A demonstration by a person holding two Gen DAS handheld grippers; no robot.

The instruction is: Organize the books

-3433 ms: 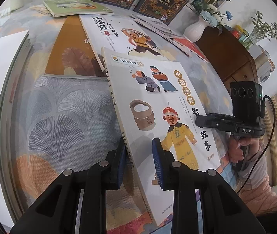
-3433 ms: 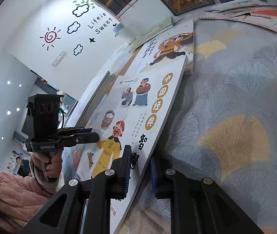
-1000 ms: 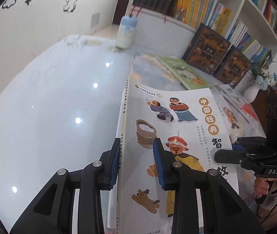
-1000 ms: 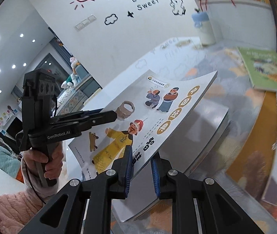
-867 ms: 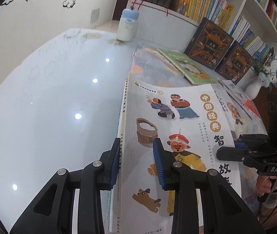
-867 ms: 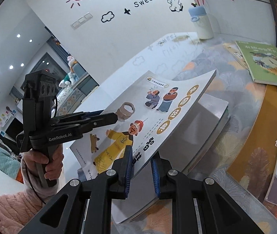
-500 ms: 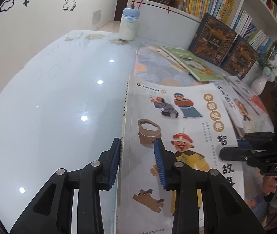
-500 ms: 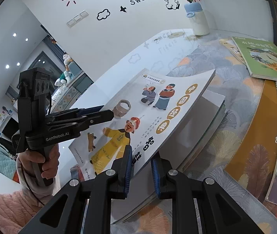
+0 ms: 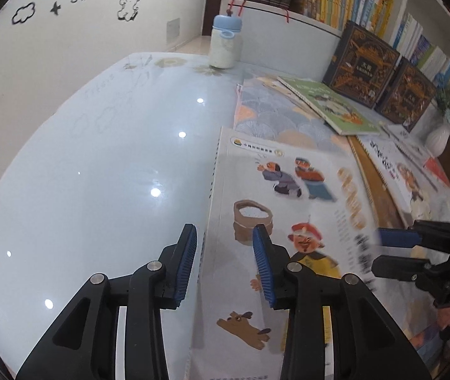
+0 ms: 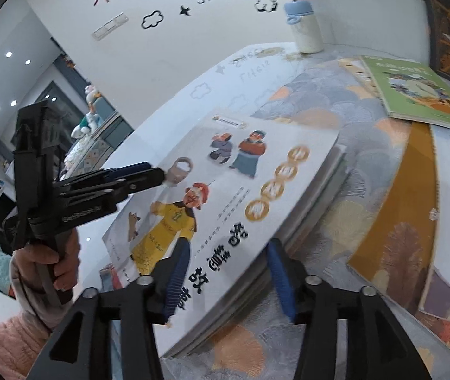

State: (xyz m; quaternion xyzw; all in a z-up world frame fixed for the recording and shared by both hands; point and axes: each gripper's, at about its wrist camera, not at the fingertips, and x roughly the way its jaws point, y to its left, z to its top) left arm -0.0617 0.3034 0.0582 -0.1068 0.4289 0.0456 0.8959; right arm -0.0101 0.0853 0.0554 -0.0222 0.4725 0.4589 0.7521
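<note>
A picture book [image 9: 288,190] with cartoon figures on a white cover lies on a stack of books [image 10: 320,190] at the white table's edge. My left gripper [image 9: 226,253] straddles the book's spine edge. Its jaws are opening, and a thin gap shows beside the left pad. From the right wrist view the same book [image 10: 240,190] has its long edge between the blue pads of my right gripper [image 10: 228,272], whose jaws are opening wide and stand off the cover. Each gripper shows in the other's view: the left gripper [image 10: 158,174], the right gripper [image 9: 380,251].
On a patterned mat [image 10: 313,101] lie a green book [image 9: 329,104], an orange book [image 10: 392,221] and a white picture book [image 9: 405,174]. Two dark boxed books [image 9: 364,63] lean on shelves behind. A blue-capped bottle [image 9: 225,44] and a vase [image 9: 437,139] stand nearby. The glossy table [image 9: 98,174] stretches left.
The book has dropped from a raised tilt to lie flat on the stack. The right jaws have spread wide apart and the left jaws have widened a little.
</note>
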